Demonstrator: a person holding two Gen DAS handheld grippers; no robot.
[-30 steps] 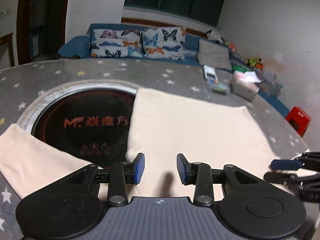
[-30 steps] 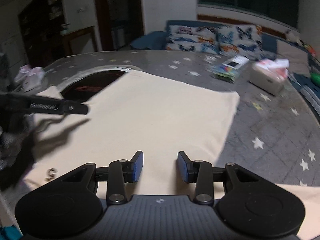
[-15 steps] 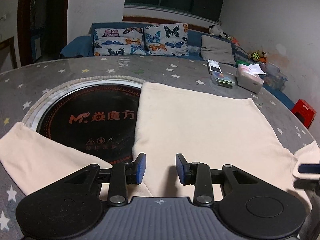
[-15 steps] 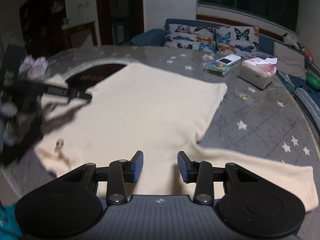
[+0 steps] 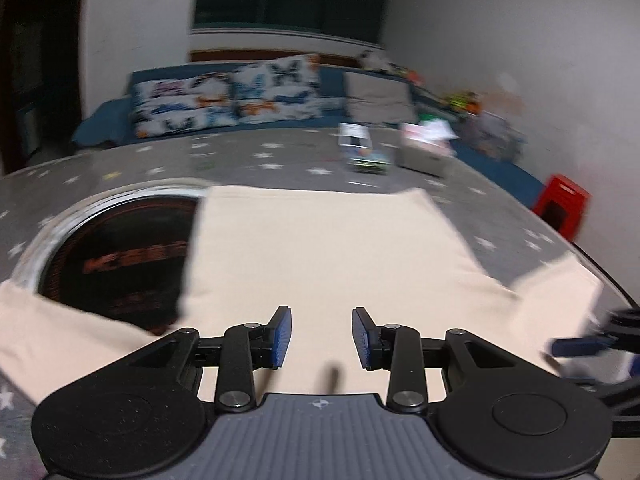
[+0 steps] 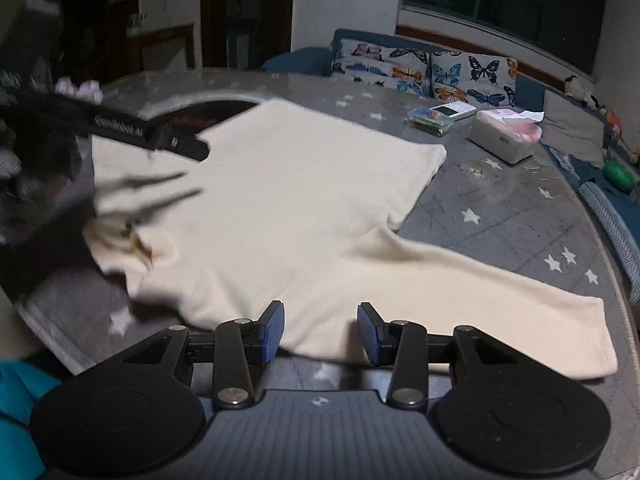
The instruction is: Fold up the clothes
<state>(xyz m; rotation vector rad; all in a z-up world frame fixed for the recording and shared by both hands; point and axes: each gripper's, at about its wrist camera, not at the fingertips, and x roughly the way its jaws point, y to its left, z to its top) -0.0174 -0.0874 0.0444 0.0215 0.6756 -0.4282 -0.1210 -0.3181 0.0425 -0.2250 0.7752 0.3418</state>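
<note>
A: Report the left side first.

B: The left gripper (image 5: pixel 321 334) is above the near part of the shirt (image 5: pixel 320 248). Its blue pads (image 5: pixel 281 336) stand apart with nothing between them. To its left, one sleeve (image 5: pixel 52 332) lies across the edge of the dark round hob (image 5: pixel 116 256) set in the table (image 5: pixel 280 160). The left view is blurred.

A: Location of the shirt?

B: The cream shirt lies flat on the grey star-patterned table, body spread, both sleeves out to the sides. In the right view the collar (image 6: pixel 140 248) is at the near left, beside the table edge.

A: Right side?

B: The right gripper (image 6: pixel 321 332) is over the near edge of the shirt where the right sleeve (image 6: pixel 500 312) begins. Its fingers are also apart and empty. The sleeve runs out to the right, flat on the table.

A: Other items?

B: A tissue box (image 6: pixel 505 134) and a small packet (image 6: pixel 434 120) stand at the far right of the table, well apart from the shirt. Butterfly cushions (image 6: pixel 424 70) lie on the sofa behind.
</note>
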